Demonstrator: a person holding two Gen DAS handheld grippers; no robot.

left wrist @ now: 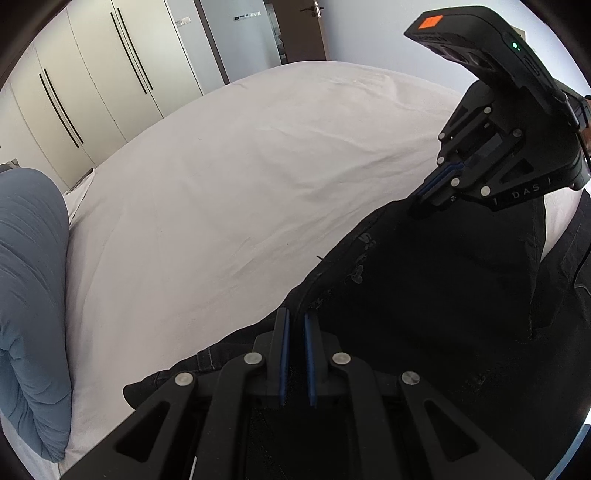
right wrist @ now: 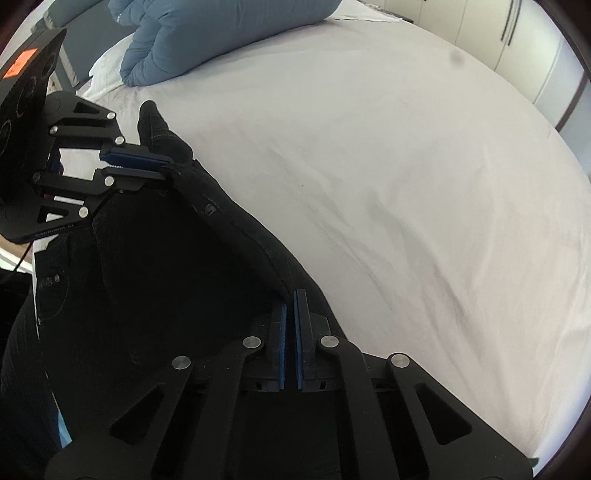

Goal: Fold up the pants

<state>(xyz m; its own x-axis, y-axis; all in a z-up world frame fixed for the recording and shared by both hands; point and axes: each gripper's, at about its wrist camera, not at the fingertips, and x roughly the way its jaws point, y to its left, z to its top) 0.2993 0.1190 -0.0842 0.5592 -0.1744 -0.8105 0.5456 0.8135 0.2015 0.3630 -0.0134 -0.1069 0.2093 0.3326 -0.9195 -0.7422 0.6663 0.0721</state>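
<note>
- The white bed sheet (right wrist: 388,184) is covering the mattress, with a blue duvet (right wrist: 207,33) bunched at the far end, well apart from the work.
- The black pants (left wrist: 424,280) are lying at the near edge of the bed, their long axis running along that edge from one gripper to the other; which end is the waistband cannot be told.
- The right gripper (right wrist: 292,299) is pinching the upper edge of the pants, its jaws pressed together on the fabric.
- The left gripper (left wrist: 295,317) is likewise clamping the same edge further along, and a loose end (right wrist: 149,114) is sticking out beyond it.
- Risk, as a judgement: both grips are sitting only on the seam edge, so the heavy cloth may be slipping free when lifted.
- If the two hands are moving unevenly, the edge is likely to skew and the fold to land crooked.
- Part of the pants seems to be hanging off the bed, which could drag them down.
</note>
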